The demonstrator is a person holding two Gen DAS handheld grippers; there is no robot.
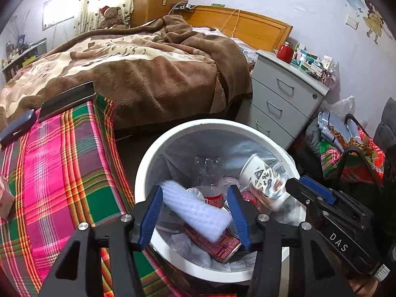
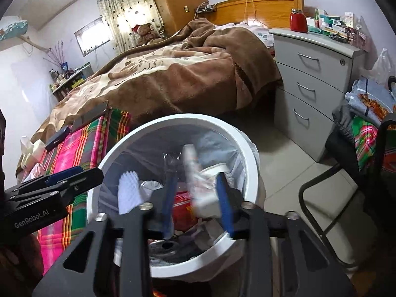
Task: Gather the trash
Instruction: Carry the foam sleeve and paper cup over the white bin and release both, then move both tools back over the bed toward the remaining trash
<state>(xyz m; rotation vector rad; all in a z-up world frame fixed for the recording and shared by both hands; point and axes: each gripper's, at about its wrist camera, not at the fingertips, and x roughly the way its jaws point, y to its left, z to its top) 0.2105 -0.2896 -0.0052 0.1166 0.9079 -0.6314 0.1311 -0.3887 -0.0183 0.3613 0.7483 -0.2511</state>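
Both hand-held grippers are held over the white trash bin (image 1: 148, 163), which stands directly below and ahead of their fingers. The left hand-held gripper (image 1: 195, 212) is spread, with a white foam wrap (image 1: 195, 208) loose between its jaws, seemingly dropping. The right hand-held gripper (image 2: 198, 203) is likewise spread, a blurred paper cup (image 2: 200, 185) falling between its fingers. The dropping step appears to be in hand; next, both would need to be lifted clear toward further litter. "DAS" and "GenRobot.AI" can be read on the gripper bodies; print on the red pack (image 1: 217, 245) inside is illegible.
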